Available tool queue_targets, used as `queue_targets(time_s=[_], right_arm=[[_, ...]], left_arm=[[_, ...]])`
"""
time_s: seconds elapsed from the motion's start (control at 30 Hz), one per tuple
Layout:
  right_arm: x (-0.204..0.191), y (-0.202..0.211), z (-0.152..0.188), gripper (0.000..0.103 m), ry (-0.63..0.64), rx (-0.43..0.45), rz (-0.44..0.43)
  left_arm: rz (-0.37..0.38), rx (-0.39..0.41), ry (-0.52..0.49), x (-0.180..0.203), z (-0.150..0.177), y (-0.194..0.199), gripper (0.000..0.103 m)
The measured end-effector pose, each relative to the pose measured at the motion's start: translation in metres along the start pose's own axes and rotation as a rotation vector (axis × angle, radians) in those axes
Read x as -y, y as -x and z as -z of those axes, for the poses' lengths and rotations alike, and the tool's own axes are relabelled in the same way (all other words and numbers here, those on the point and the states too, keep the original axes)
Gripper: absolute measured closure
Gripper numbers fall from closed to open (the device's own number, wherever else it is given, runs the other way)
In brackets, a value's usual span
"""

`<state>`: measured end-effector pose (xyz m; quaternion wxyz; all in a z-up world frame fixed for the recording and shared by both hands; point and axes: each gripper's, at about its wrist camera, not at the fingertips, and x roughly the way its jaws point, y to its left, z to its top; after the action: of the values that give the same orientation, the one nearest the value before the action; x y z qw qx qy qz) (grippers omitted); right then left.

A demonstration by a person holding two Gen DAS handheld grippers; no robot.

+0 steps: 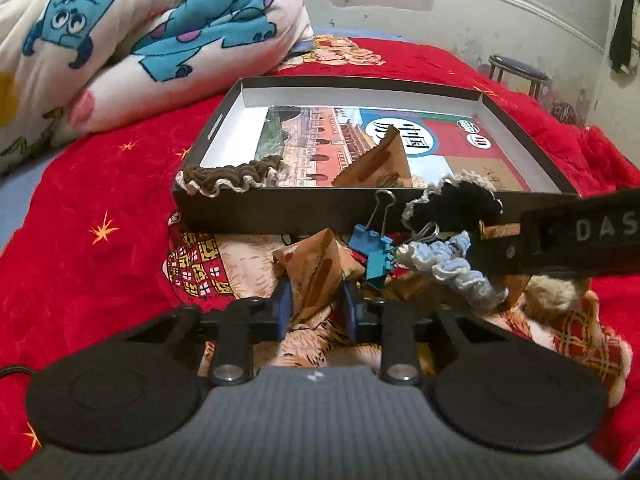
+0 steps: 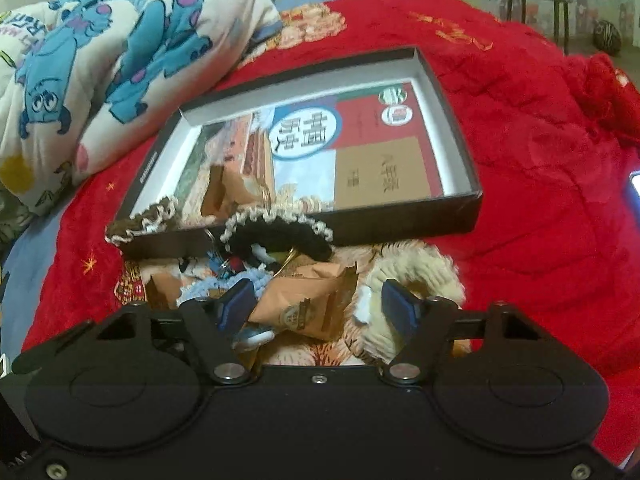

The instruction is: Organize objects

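While the left gripper pinches a brown paper-wrapped snack packet between its blue pads, the right gripper stands wide open, its fingers spread on either side of another tan wrapped packet without touching it. Both tools work over the same small heap on the red plush blanket.

Just beyond the held packet lie two blue binder clips with wire handles, touching each other, and beside them a light-blue crocheted scrunchie. A black crocheted scrunchie with a pale edge sits at the near wall of the shallow black cardboard box, partly leaning over it. The right gripper's dark body crosses the left wrist view from the right, over the light-blue scrunchie.

On the near left corner of the box hangs a brown crocheted scrunchie with white trim. Inside, on a colourful printed book cover, rests one more brown wrapped packet.

Behind the box to the left bulges a white quilt printed with blue cartoon monsters. Far back on the right stands a dark round stool by the scuffed wall.
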<state>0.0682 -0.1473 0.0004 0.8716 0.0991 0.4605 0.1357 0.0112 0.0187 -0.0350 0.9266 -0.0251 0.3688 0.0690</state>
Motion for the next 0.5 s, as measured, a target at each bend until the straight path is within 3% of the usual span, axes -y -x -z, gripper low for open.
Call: queue_targets(time_s=[0.33,0.5], right_arm=[[-0.008,-0.002,-0.004,0.058,0.036,-0.011,-0.007],[-0.011,-0.001,-0.006,0.061,0.058,-0.018,-0.012]], left_arm=[[0.025,0.011,0.017,-0.002,-0.002,0.003,0.082],[0.019,0.018,0.008,0.000,-0.002,0.005,0.083]])
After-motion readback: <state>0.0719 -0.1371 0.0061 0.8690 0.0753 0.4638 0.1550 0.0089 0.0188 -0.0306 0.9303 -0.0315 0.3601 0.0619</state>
